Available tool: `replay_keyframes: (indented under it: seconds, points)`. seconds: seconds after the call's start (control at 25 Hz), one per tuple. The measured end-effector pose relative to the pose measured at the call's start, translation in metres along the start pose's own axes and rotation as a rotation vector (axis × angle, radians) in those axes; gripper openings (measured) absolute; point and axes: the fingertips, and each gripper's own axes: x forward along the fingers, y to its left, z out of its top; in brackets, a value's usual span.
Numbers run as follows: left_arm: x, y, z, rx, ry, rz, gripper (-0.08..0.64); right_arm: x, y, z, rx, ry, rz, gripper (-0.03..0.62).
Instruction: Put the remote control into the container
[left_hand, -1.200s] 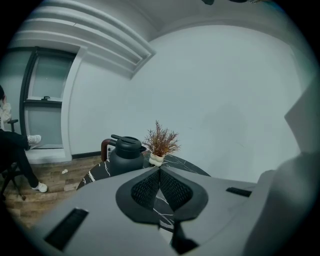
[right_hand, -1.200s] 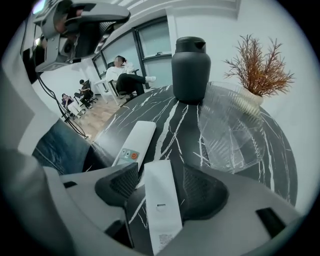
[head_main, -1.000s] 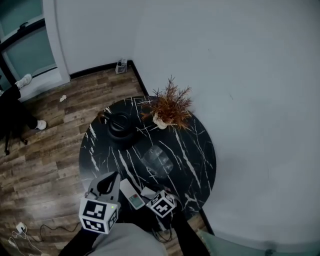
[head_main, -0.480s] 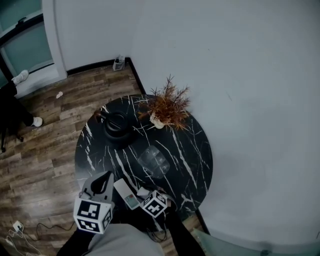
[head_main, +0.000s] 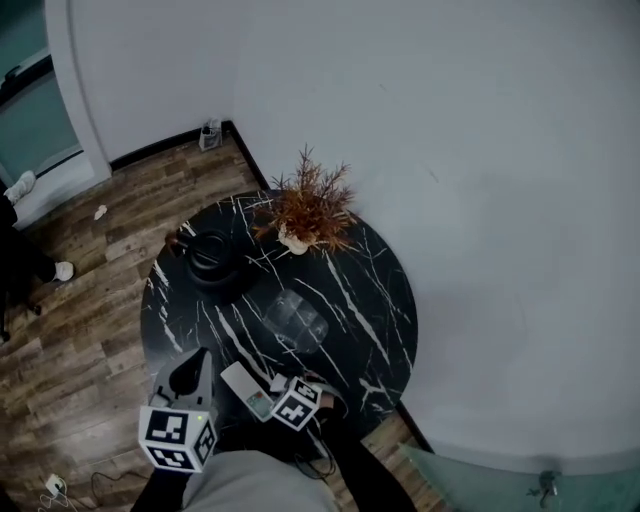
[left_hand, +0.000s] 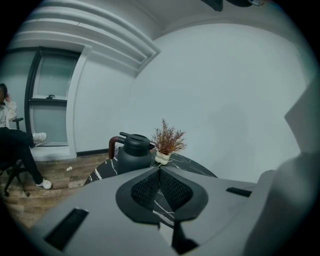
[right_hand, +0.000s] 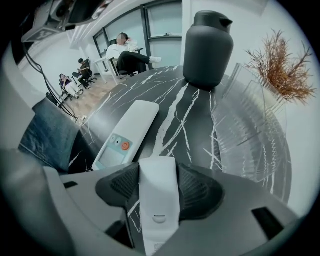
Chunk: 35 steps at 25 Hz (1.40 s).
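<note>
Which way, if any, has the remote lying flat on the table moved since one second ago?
No. The remote keeps its place, below and left of the clear container; only the head camera's view has shifted.

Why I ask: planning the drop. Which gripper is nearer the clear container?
Right. The right gripper, shut on a white remote, is just below the clear container in the head view; the left gripper sits farther off, down-left of it.

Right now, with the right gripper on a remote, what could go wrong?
1. The right gripper holds the remote at one end; it may swing or slip when lifted.
2. The second remote lies close beside it and could get knocked.
3. The clear container looks light; a bump may shove it.
</note>
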Motion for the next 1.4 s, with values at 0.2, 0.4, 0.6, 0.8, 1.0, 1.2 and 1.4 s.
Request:
replay_keyframes:
  seconds: [0.2, 0.4, 0.6, 0.8, 1.0, 1.2, 1.4]
  points:
    - [0.002, 0.001, -0.001, 0.006, 0.001, -0.004, 0.008, 0.0, 0.0, 0.0, 0.015, 0.001, -0.005, 0.249]
    - [0.006, -0.007, 0.002, 0.018, 0.003, -0.03, 0.008, -0.001, 0.0, 0.001, 0.016, 0.0, -0.009, 0.238]
    - [0.005, -0.01, 0.002, 0.025, 0.006, -0.04, 0.008, -0.007, -0.005, 0.001, 0.05, -0.033, -0.036, 0.232]
    - [0.005, -0.007, 0.002, 0.014, -0.002, -0.036, 0.008, -0.023, -0.013, 0.004, 0.085, -0.08, -0.059, 0.23]
    - [0.005, -0.011, 0.005, 0.017, -0.01, -0.049, 0.008, -0.04, -0.017, 0.006, 0.102, -0.117, -0.082, 0.23]
    - [0.004, -0.014, 0.007, 0.014, -0.017, -0.055, 0.008, -0.058, -0.03, 0.005, 0.126, -0.151, -0.142, 0.227]
    - [0.004, -0.017, 0.009, 0.024, -0.022, -0.061, 0.008, -0.075, -0.039, 0.004, 0.171, -0.198, -0.185, 0.224]
